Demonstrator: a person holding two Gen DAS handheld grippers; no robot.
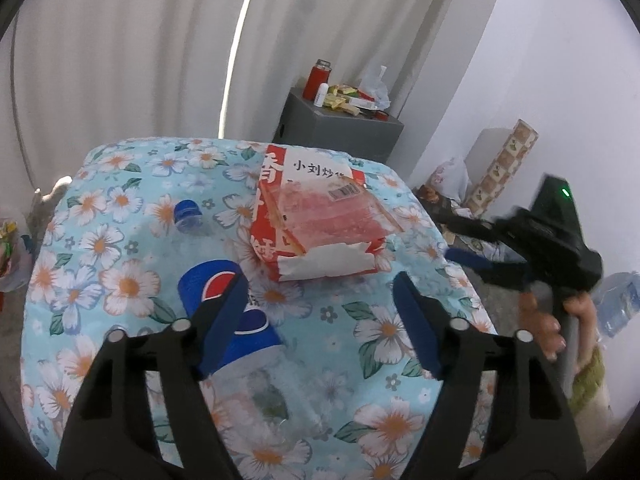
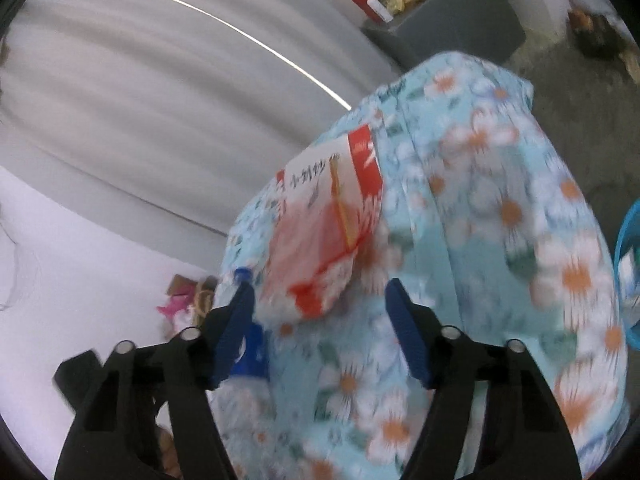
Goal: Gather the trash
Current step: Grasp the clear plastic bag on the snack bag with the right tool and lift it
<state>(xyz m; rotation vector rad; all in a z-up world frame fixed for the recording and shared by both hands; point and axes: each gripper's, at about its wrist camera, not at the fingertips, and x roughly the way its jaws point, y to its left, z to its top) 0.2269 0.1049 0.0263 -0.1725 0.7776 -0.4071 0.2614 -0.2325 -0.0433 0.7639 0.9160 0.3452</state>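
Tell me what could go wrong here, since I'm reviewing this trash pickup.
1. The clear Pepsi bottle lies on its side under the open left gripper; it may roll away when pinched.
2. The red takeaway box has a loose plastic lid that could open if lifted.

Each gripper is built of matte black plastic arms with round silver pivot pins and ribbed blue fingertip pads: the left gripper (image 1: 320,300) and the right gripper (image 2: 320,312) alike. At the right edge of the left wrist view, the right gripper's black housing shows a small green light (image 1: 565,192), and the hand (image 1: 548,324) below it ends in an olive-green knitted sleeve (image 1: 588,384).
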